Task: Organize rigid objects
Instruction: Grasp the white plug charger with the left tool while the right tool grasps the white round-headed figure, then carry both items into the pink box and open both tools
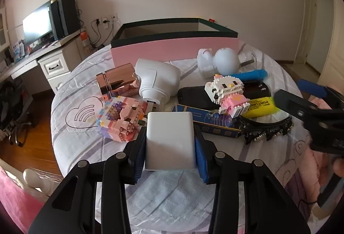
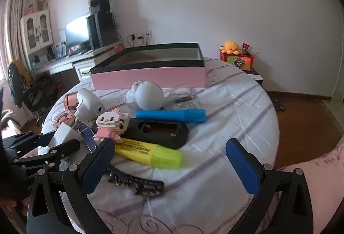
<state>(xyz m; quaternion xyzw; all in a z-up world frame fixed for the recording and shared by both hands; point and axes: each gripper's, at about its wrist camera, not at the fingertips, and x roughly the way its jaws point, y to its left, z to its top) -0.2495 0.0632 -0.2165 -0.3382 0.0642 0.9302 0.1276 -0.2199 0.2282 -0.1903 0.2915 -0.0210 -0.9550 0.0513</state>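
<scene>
Pickup step: small white rounded plastic block [image 1: 170,139] was clamped by left gripper [image 1: 171,143]; right gripper [image 2: 169,167] was spread, empty. Pink cardboard box [image 1: 172,50] probably gets reached next.

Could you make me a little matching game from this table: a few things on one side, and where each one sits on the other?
Things:
1. white block
2. yellow highlighter
3. pink box
4. blue marker

Places:
A. at the table's far side
B. gripped between the left tongs
C. just in front of the black case
D. just behind the black case

Pairs: 1-B, 2-C, 3-A, 4-D
</scene>
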